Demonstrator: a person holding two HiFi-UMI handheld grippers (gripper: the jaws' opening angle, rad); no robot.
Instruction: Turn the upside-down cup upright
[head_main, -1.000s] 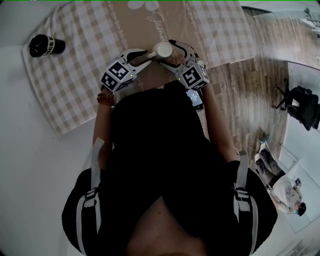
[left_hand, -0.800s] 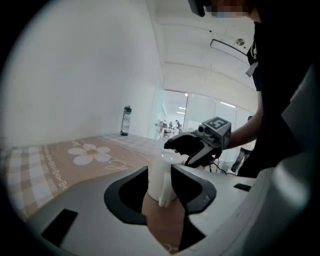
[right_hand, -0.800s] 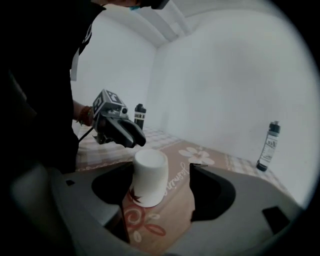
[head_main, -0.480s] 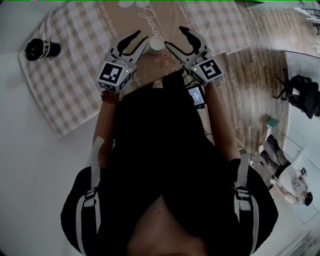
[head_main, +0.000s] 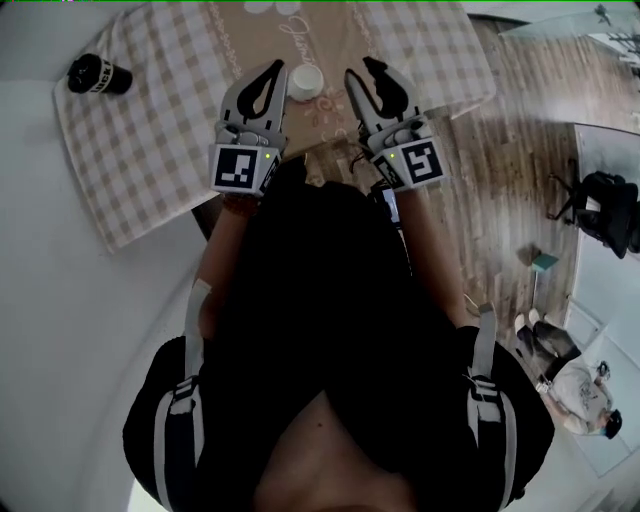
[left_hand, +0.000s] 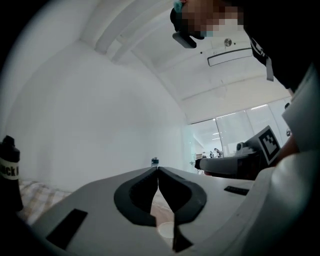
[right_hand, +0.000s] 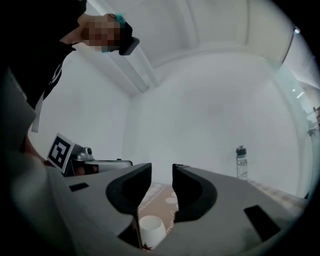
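— While the left gripper (left_hand: 158, 169) shows its pads pressed together tip to tip with nothing caught, what of the other?
— Right gripper (right_hand: 161, 167): jaws have just been closing. Narrow slot left between them, nothing in it. Both grippers held above the table, side by side, pointing toward the top of the head view.
— Cup?
— Cup (head_main: 306, 82) stands free between the two gripper tips, upper centre of the head view, touched by neither. White, plain, mouth up. Right gripper view has it low in frame, below the jaws: widest at the rim, tapering to the base, upright.
— Under it?
— Brown runner (head_main: 335, 35) with pale print, laid over a checked tablecloth (head_main: 150, 130).
— Else?
— Black bottle (head_main: 98, 75), upper left of the head view, well apart from the cup. Clear bottle (right_hand: 241, 162) at the right of the right gripper view.
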